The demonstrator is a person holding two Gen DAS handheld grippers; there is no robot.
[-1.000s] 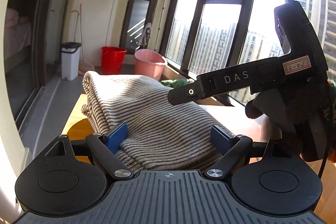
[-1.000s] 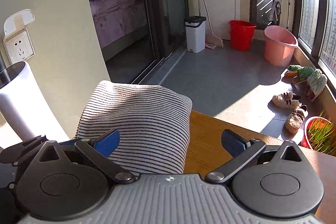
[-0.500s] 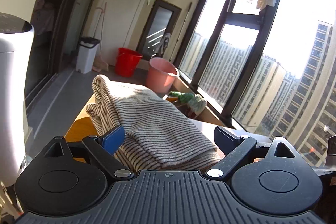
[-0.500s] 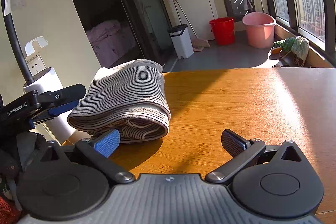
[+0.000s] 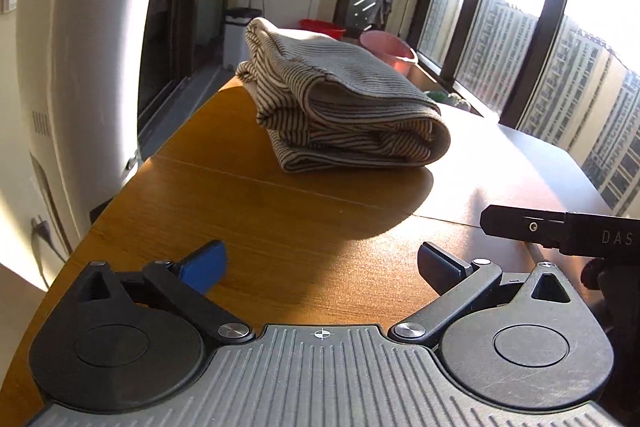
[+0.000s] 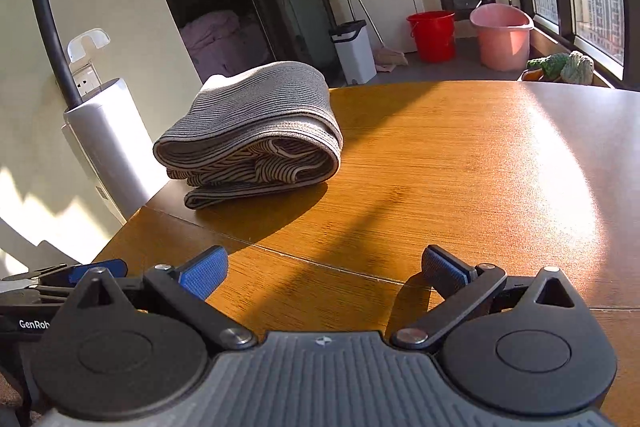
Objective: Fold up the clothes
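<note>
we see the striped garment (image 5: 340,107) lying folded into a thick bundle on the wooden worktop (image 5: 280,227), near its far left edge and just beside the white appliance (image 5: 84,87). so the cloth already lies as the task wants. our left gripper (image 5: 320,263) and right gripper (image 6: 324,267) both hover over bare wood, well apart from the bundle, fingers (image 6: 202,273) spread wide and gripping nothing. in our judgement the risk sits in the bundle itself: its layers look loose and rounded, the open end bulges (image 6: 256,155), and it could slump or unroll if nudged. since it sits close to the worktop's edge, any push from a gripper could slide it off the side.
</note>
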